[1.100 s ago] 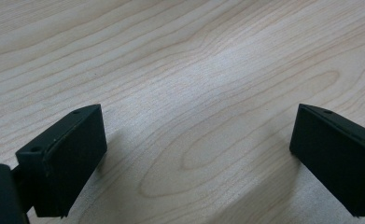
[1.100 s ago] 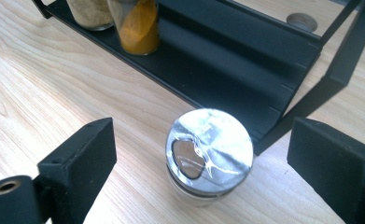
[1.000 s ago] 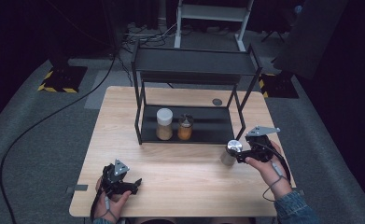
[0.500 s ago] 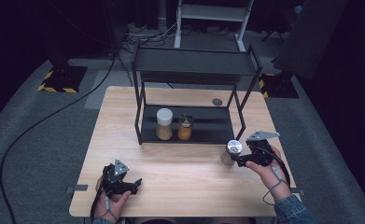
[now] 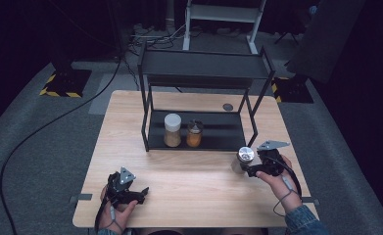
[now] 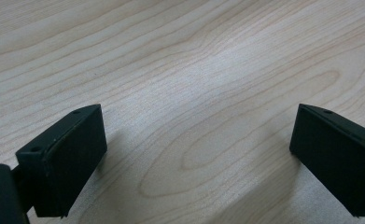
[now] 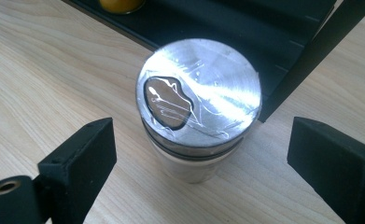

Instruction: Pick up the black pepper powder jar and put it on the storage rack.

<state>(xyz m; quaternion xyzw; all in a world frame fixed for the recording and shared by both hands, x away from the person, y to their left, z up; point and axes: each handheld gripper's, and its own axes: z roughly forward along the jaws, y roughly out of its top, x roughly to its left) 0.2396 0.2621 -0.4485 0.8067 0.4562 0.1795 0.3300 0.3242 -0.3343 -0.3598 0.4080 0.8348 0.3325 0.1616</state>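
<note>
A glass jar with a shiny metal lid (image 5: 245, 155) (image 7: 199, 93) stands upright on the wooden table (image 5: 203, 186), just off the right front leg of the black rack (image 5: 203, 68). My right gripper (image 5: 248, 169) (image 7: 201, 128) is open, one jaw on each side of the jar with a clear gap on both sides. At the table's front left, my left gripper (image 5: 139, 191) (image 6: 194, 112) lies low over bare wood, open, with nothing between its jaws.
The rack's lower shelf holds a white-lidded jar of tan powder (image 5: 172, 129) and a smaller jar of orange powder (image 5: 194, 134). A dark round disc (image 5: 227, 106) sits in the tabletop behind the rack. A rack leg (image 7: 306, 60) stands close behind the metal-lidded jar.
My right gripper has sunk lower beside the metal-lidded jar, which stays in its place. The left gripper has not moved.
</note>
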